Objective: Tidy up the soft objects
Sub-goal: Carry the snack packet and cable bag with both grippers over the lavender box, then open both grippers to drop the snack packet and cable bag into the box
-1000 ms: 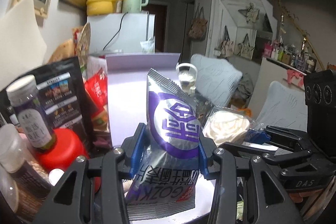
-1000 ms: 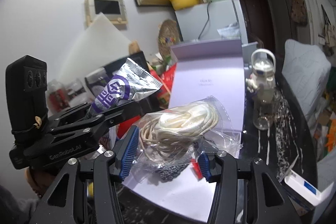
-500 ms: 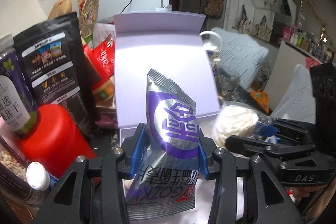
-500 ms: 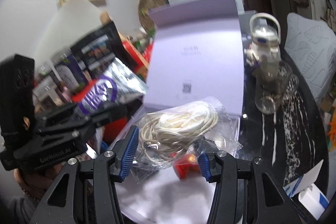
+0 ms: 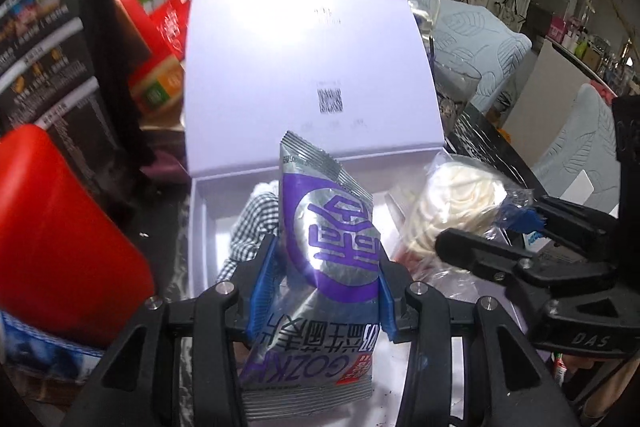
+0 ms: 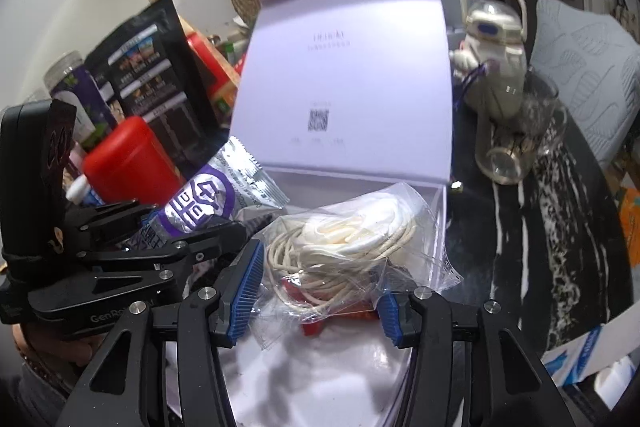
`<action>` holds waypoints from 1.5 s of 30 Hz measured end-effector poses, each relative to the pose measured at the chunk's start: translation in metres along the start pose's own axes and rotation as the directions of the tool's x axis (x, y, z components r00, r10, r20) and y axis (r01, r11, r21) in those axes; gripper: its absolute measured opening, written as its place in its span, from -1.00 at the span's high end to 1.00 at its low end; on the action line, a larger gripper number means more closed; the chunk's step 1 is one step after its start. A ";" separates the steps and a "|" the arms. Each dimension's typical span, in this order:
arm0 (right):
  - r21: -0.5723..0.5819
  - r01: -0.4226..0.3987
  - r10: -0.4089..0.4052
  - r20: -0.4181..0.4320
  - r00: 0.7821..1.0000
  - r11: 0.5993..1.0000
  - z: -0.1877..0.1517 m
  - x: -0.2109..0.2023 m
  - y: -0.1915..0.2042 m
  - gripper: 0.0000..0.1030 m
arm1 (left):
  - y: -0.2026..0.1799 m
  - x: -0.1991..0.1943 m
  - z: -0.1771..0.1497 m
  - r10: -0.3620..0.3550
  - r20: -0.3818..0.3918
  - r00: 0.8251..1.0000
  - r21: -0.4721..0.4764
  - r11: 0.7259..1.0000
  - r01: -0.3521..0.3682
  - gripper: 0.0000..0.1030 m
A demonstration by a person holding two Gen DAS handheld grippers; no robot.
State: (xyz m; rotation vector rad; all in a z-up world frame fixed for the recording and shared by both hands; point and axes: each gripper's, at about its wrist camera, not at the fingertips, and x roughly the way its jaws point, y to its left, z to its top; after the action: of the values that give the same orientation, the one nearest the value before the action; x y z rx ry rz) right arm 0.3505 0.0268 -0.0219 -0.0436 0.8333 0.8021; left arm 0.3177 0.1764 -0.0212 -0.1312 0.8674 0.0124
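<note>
Landmark: lilac box (image 5: 200, 227), lid raised at far side.

Nearest: my left gripper (image 5: 326, 289), blue pads clamped on silver-purple snack pouch (image 5: 332, 247), pouch upright above box's near-left part. My right gripper (image 6: 318, 283) clamped on clear bag of white cord (image 6: 344, 247), above box's right part.

Inside box: checkered cloth (image 5: 250, 223) behind pouch; red item (image 6: 312, 327) under bag.

Left of box: red canister (image 6: 128, 163), black pouch (image 6: 160, 75) behind it.

Right of box: glass mug (image 6: 516, 147), white bottle (image 6: 492, 55) beyond.
</note>
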 end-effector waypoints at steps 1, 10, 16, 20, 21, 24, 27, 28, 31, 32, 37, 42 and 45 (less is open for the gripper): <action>0.002 0.005 -0.005 -0.012 1.000 1.000 -0.001 0.004 -0.001 0.00 | -0.001 0.002 0.000 0.000 -0.005 1.000 0.005 1.000 0.000 0.16; -0.031 0.049 -0.051 -0.066 0.996 0.998 -0.008 0.020 0.008 -0.03 | -0.004 0.018 -0.002 -0.012 -0.058 0.998 0.009 1.000 0.013 0.15; -0.021 0.055 -0.058 -0.126 0.990 0.998 -0.012 0.027 0.006 -0.08 | -0.008 0.020 -0.002 0.014 -0.069 0.998 0.018 1.000 -0.012 0.15; -0.016 0.055 -0.057 -0.153 0.987 0.998 -0.013 0.027 0.005 -0.08 | -0.010 0.020 0.000 0.025 -0.081 0.996 0.013 1.000 -0.024 0.15; -0.016 0.058 -0.060 -0.155 0.986 0.998 -0.012 0.026 0.006 -0.08 | -0.010 0.019 0.001 0.025 -0.081 0.996 0.009 1.000 -0.025 0.15; -0.017 0.069 -0.071 -0.160 0.985 0.997 -0.011 0.023 0.006 -0.11 | -0.011 0.015 0.003 0.032 -0.071 0.997 0.002 0.999 -0.032 0.15; -0.031 0.092 -0.096 -0.147 0.985 0.995 -0.009 0.015 0.007 -0.22 | -0.014 0.008 0.005 0.057 -0.047 0.997 0.015 0.998 -0.056 0.15; -0.037 0.104 -0.108 -0.143 0.984 0.994 -0.008 0.014 0.007 -0.28 | -0.013 0.005 0.005 0.063 -0.041 0.997 0.015 0.998 -0.062 0.15; -0.052 0.131 -0.137 -0.131 0.982 0.990 -0.007 0.010 0.008 -0.31 | -0.012 -0.003 0.006 0.073 -0.020 0.997 0.012 0.997 -0.073 0.15; -0.051 0.132 -0.138 -0.131 0.982 0.990 -0.006 0.009 0.007 -0.31 | -0.012 -0.005 0.006 0.075 -0.013 0.997 0.011 0.997 -0.075 0.15; -0.029 0.140 -0.142 -0.126 0.982 0.990 -0.005 0.007 0.003 -0.33 | -0.012 -0.014 0.007 0.138 0.028 0.990 0.030 0.990 -0.139 0.15; -0.032 0.139 -0.142 -0.133 0.981 0.990 -0.007 0.006 0.003 -0.34 | -0.012 -0.009 0.009 0.166 0.012 0.986 0.034 0.985 -0.166 -0.11; -0.037 0.144 -0.147 -0.130 0.980 0.989 -0.006 0.005 0.005 -0.34 | -0.012 -0.012 0.009 0.189 0.032 0.981 0.032 0.981 -0.190 -0.51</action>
State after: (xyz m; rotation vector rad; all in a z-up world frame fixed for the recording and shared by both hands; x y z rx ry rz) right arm 0.3456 0.0316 -0.0277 -0.1819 0.9338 0.6778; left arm 0.3173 0.1662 -0.0054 -0.0146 0.8485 0.1769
